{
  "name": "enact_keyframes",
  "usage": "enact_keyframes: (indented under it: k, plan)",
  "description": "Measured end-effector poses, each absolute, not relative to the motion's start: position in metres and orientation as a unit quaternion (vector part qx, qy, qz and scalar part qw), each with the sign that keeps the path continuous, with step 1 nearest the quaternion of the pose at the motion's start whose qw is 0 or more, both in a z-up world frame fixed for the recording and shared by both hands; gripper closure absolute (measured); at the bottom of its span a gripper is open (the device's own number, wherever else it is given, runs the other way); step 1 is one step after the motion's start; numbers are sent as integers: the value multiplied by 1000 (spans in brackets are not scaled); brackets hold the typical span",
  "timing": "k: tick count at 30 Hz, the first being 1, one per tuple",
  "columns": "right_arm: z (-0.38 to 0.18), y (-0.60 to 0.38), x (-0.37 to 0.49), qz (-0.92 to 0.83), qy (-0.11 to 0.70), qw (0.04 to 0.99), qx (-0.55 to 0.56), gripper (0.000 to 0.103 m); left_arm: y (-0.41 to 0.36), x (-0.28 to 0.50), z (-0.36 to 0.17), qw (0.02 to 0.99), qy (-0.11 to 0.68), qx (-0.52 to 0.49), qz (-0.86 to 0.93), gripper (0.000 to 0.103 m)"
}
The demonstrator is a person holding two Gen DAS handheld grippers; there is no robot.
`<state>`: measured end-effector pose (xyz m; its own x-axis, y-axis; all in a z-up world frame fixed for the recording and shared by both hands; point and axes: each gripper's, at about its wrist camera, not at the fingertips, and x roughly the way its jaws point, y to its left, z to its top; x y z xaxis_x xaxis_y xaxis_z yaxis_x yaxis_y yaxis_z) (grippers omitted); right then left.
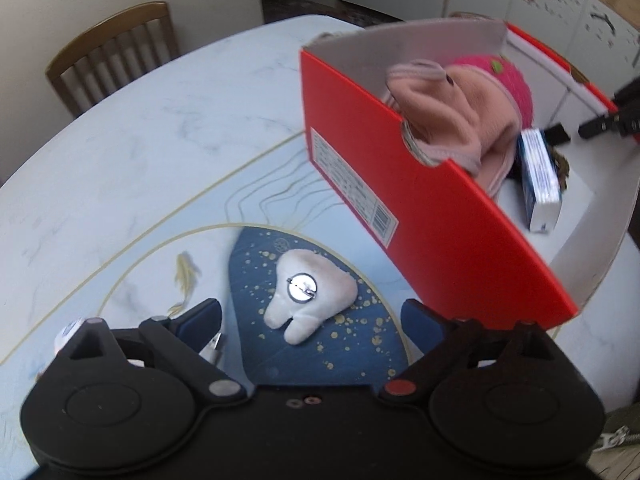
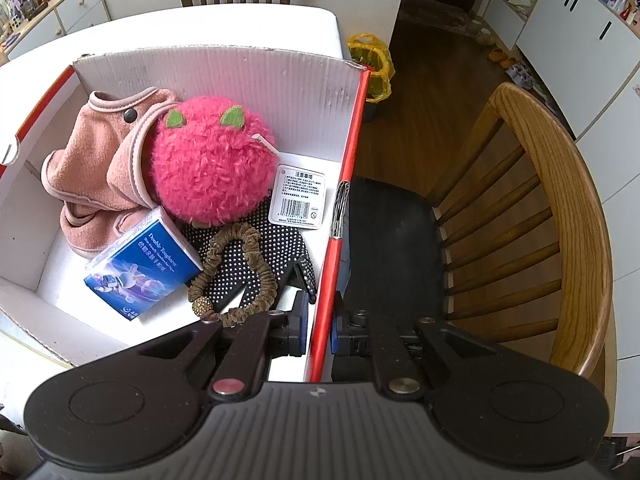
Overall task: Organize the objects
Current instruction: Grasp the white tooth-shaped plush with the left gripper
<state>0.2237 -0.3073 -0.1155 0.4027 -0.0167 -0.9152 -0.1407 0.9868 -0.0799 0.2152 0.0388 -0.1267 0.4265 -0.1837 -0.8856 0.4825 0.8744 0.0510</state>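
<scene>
A white plush tooth (image 1: 308,296) with a round metal clip lies on the dark blue patch of the table, just beyond my open left gripper (image 1: 312,316), between its fingers' lines. The red box (image 1: 420,216) stands to the right of it. In the right wrist view my right gripper (image 2: 320,332) is shut on the red box's side wall (image 2: 340,248), one finger inside, one outside. The box holds a pink fuzzy plush (image 2: 212,160), a pink fleece garment (image 2: 96,160), a blue packet (image 2: 144,268), a brown scrunchie (image 2: 240,272) and a dotted black glove (image 2: 256,256).
A marble-look table (image 1: 140,128) carries everything. A wooden chair (image 1: 108,52) stands at its far left. A round-backed wooden chair (image 2: 540,216) sits right beside the box. A small silver item (image 1: 214,346) lies by my left finger.
</scene>
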Motion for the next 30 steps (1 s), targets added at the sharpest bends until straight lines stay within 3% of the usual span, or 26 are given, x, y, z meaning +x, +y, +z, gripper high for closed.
enact_keyframes:
  k: [11,16,19,30]
  plan:
    - [-116,-304,226,32,552,829,-80,93,33,234,-145,819,504,158,-223,29]
    - [-116,-304,226,32,552,829,-79,93,34,238,-148,817,510,153,-220,46]
    - [-116,-303,227,31,552,829,-80,93,33,236,-147,819,511,151,-213,51]
    - [-115,-302,225,31,545,834,-79,93,37,230,-133,832,514,130,-164,55]
